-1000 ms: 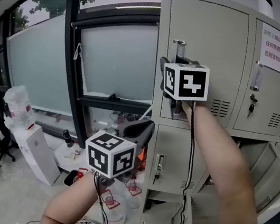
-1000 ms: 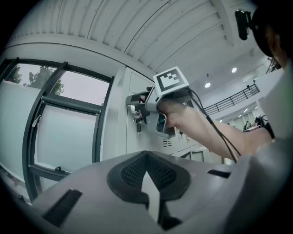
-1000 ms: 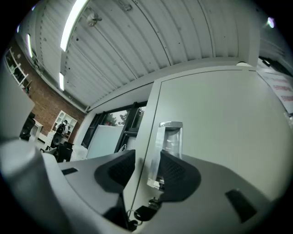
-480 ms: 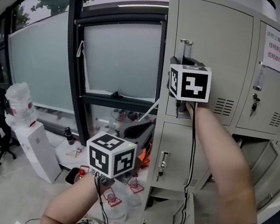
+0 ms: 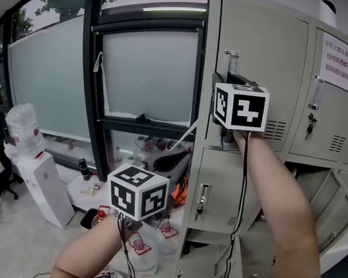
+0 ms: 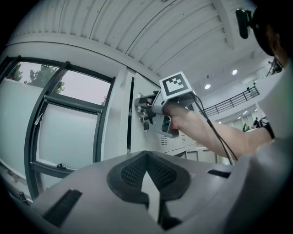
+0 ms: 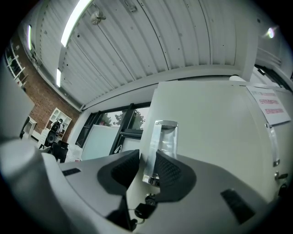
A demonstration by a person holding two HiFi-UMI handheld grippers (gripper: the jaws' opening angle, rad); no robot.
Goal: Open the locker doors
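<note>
The top-left locker door (image 5: 263,51) is beige, with an upright metal handle (image 5: 231,62) near its left edge. My right gripper (image 5: 224,84) is at that handle. In the right gripper view the handle (image 7: 162,137) stands between the jaws of the right gripper (image 7: 147,160). The jaws have just been closing and now grip it. A key (image 7: 145,208) hangs just below. My left gripper (image 5: 136,192) hangs low and left of the lockers. In its own view the left gripper (image 6: 146,155) is shut on nothing and faces the right gripper (image 6: 143,101).
More locker doors with handles and keys run to the right, one bearing a paper notice (image 5: 340,64). A lower door (image 5: 331,209) at the right stands open. Left of the lockers are a large window (image 5: 145,77), a water bottle (image 5: 22,128), a white dispenser (image 5: 49,186) and floor clutter.
The right gripper's cube has shifted slightly right and nearer in the head view, staying at the handle. The left gripper has hardly moved in view.
</note>
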